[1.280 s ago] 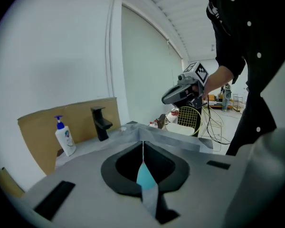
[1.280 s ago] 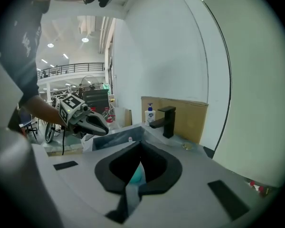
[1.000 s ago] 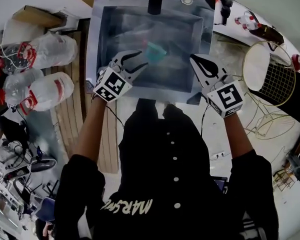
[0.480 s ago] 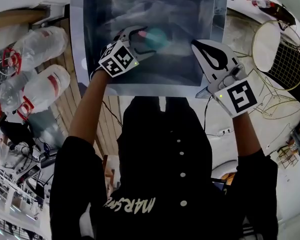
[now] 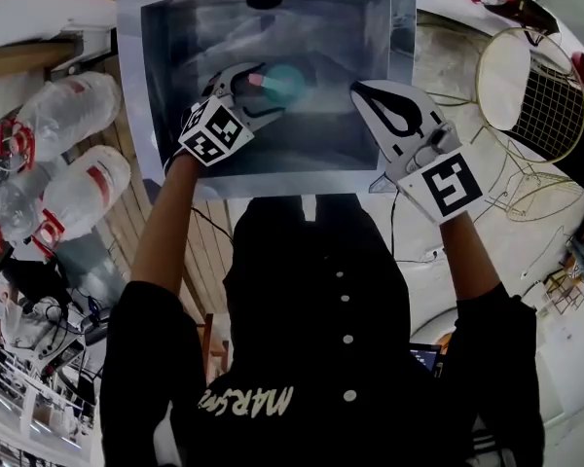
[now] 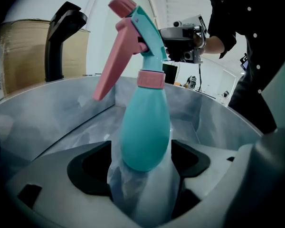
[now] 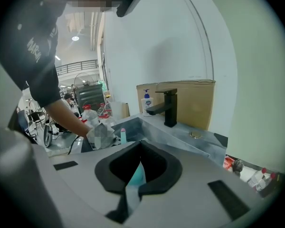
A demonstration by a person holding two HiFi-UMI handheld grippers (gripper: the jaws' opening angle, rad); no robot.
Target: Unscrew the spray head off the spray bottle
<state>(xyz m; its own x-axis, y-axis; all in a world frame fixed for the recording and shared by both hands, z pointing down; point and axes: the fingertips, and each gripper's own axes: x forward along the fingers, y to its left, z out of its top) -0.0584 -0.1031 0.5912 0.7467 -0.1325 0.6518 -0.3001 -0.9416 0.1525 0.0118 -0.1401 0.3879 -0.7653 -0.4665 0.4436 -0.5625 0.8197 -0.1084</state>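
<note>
A teal spray bottle (image 6: pixel 145 127) with a pink collar (image 6: pixel 151 79) and a pink-triggered spray head (image 6: pixel 133 27) stands upright in the steel sink (image 5: pixel 156 86). My left gripper (image 5: pixel 271 86) reaches into the sink with the bottle's body (image 5: pixel 284 84) between its jaws. The jaws have just been opening and stand wide, with a gap on each side of the bottle. My right gripper (image 5: pixel 357 89) is shut and empty, hovering over the sink's right front corner. In the right gripper view a sliver of teal bottle (image 7: pixel 138 175) shows beyond its shut jaws (image 7: pixel 141 148).
A black faucet (image 7: pixel 168 107) and a soap bottle (image 7: pixel 146 103) stand at the sink's back edge. Large clear plastic bottles (image 5: pixel 73 105) lie left of the sink over wooden slats. A round wire basket (image 5: pixel 526 95) sits to the right.
My left gripper has gone deeper into the sink, down around the bottle, and its jaws have spread wider. The right gripper stays near the sink's front right edge.
</note>
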